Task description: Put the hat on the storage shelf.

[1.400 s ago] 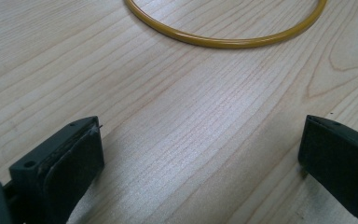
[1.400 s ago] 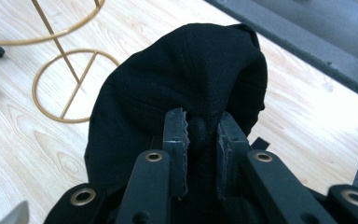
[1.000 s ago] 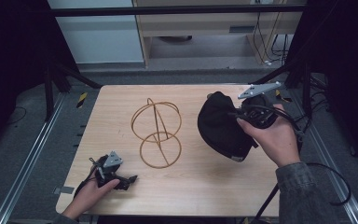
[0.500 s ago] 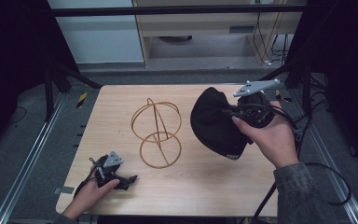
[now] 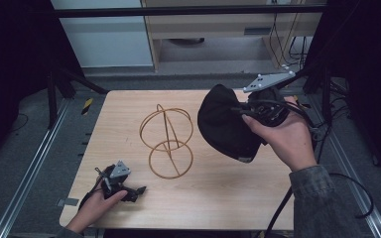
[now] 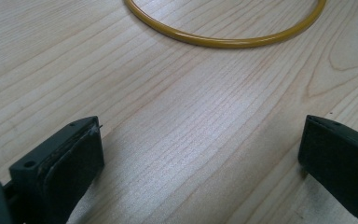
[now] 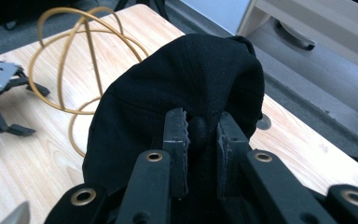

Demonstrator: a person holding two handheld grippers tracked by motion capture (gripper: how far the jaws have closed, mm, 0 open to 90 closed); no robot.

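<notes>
1. Clearly, the right hand-held gripper [image 7: 200, 135] has its jaws clamped on a pinch of fabric of the black cloth cap [image 5: 225, 124], which it holds in the air above the right half of the light wooden table [image 5: 218, 198].
2. Off at the near left corner of the table, the left hand-held gripper [image 5: 129, 191] rests low over the wood; in the left gripper view its jaws stand wide apart with bare wood between them.
3. Between the two stands the yellow wire hat stand [image 5: 166, 141], a round base ring with crossed hoops rising into a sphere; the cap hangs beside it, to its right and apart from it.
4. Judging by this, the step in hand is carrying the cap toward the stand. The next move calls for bringing the cap's opening over the top of the hoops and lowering it squarely, so that the light frame is not pushed over.
5. Hard to make out: the cap's brim and opening, since the dark fabric folds on itself. The left gripper view cuts the stand off to an arc of its base ring [image 6: 223, 39].
</notes>
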